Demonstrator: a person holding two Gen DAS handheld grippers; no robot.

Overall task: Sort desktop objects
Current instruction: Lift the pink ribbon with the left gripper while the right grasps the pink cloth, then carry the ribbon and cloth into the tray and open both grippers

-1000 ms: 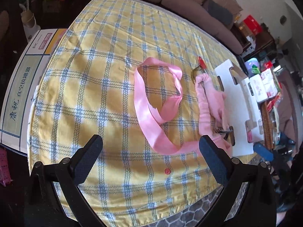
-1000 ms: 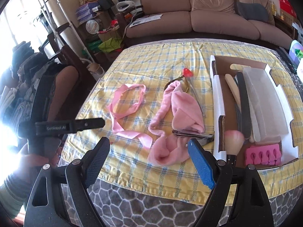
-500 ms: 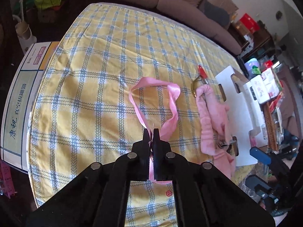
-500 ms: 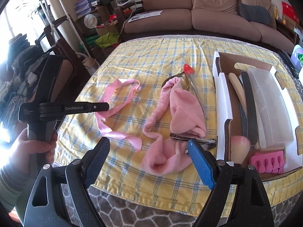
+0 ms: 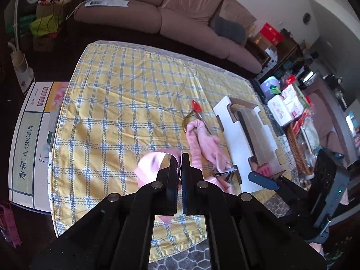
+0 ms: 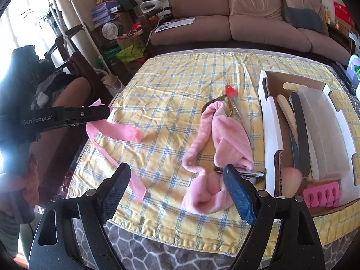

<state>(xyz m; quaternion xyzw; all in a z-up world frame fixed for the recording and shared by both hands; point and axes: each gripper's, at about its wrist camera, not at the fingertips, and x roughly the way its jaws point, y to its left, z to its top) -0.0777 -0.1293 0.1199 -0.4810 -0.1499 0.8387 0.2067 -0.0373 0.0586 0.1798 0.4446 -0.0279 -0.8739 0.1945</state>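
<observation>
My left gripper (image 5: 179,157) is shut on the pink ribbon (image 6: 117,132) and holds it raised above the yellow checked cloth (image 6: 175,85); the ribbon's tail trails down to the cloth. In the right wrist view the left gripper (image 6: 109,112) shows at the left, held by a hand (image 6: 15,180). My right gripper (image 6: 175,177) stands open over the cloth's near edge, with nothing between its fingers. Beyond it lie a pink fluffy headband (image 6: 220,139), a metal clipper (image 6: 247,174) and a red-tipped tool (image 6: 229,92). The white cardboard tray (image 6: 271,130) at the right holds nail files, a brush and a pink toe separator (image 6: 320,196).
A brown sofa (image 6: 258,20) stands behind the table. A printed box (image 5: 29,139) lies left of the table. Cluttered shelves and a basket (image 5: 294,148) crowd the right side. The far half of the cloth carries nothing.
The left gripper closed on the pink ribbon and rose, lifting it off the cloth. The right gripper stayed open in place.
</observation>
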